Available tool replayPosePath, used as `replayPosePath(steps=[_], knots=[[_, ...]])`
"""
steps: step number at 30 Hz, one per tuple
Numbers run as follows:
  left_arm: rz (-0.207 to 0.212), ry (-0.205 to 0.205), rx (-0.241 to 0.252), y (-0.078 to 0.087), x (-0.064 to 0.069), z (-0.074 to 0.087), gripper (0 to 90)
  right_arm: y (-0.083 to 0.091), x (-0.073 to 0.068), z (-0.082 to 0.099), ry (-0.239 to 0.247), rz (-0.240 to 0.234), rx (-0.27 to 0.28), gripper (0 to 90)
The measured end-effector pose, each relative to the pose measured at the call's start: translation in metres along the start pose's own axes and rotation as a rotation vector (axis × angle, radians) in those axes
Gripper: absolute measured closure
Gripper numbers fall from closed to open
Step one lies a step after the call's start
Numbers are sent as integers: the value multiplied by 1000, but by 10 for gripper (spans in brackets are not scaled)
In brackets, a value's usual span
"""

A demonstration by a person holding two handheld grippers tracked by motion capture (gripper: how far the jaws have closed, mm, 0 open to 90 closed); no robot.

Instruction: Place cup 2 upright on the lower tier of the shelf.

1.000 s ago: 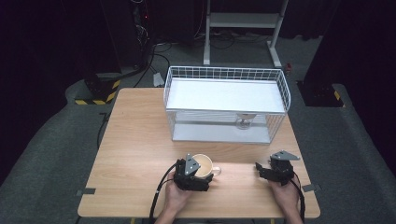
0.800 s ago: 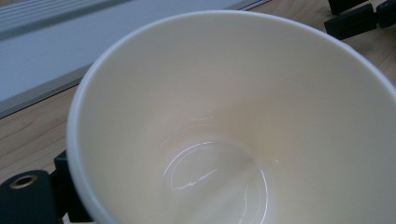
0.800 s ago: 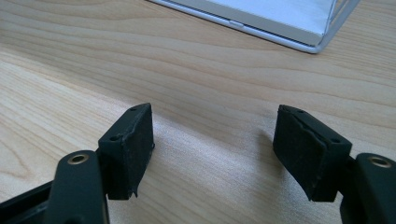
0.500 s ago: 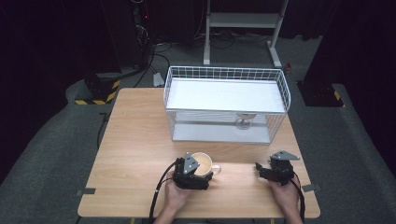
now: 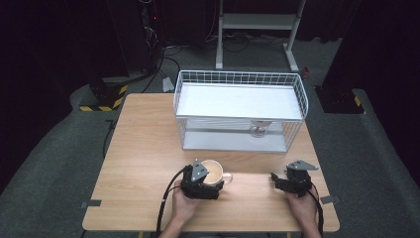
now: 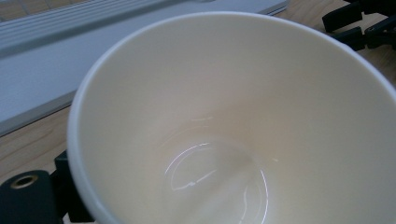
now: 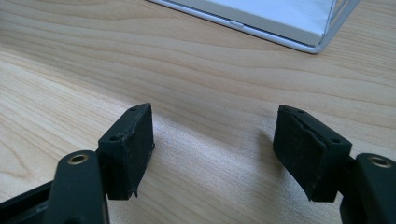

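Cup [image 5: 214, 171] unmoved on near worktop [image 5: 148, 148] since prior frames. Left hand-held gripper [image 5: 202, 184] grip state: cannot tell. Right hand-held gripper [image 5: 292, 181] spread, empty.

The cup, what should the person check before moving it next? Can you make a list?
1. Cup empty inside: ok, the left gripper view shows a bare bottom.
2. Left gripper at the cup: ok, one black jaw sits beside its wall; firm grip: cannot tell.
3. Right gripper free: ok, jaws apart over bare table.
4. Wire rack top shelf free: ok.
5. Lower shelf free: not ok, a small stemmed thing stands there.
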State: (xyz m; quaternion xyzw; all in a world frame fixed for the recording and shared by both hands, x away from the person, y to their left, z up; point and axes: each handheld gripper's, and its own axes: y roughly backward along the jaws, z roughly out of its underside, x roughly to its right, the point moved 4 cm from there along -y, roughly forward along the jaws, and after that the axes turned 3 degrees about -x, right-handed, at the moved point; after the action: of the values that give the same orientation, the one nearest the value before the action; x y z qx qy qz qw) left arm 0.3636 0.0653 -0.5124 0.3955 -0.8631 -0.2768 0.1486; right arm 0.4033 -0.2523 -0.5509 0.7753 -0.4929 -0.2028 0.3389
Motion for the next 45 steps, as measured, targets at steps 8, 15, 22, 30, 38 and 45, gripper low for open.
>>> replayPosePath(steps=[8, 15, 22, 30, 38, 45], knots=[[9, -2, 2, 2, -3, -5, 89, 0, 0, 0, 3, 0, -2, 287], [11, 2, 15, 4, -6, -12, 89, 0, 0, 0, 3, 0, -2, 285], [23, 28, 10, 3, -10, -13, 89, 0, 0, 0, 3, 0, -2, 284], [21, 21, 21, 4, -13, -24, 89, 0, 0, 0, 5, -1, -1, 281], [53, 85, 36, -1, -17, -36, 89, 0, 0, 0, 6, -2, -1, 278], [55, 77, 50, -5, -17, -48, 89, 0, 0, 0, 5, -2, -2, 278]])
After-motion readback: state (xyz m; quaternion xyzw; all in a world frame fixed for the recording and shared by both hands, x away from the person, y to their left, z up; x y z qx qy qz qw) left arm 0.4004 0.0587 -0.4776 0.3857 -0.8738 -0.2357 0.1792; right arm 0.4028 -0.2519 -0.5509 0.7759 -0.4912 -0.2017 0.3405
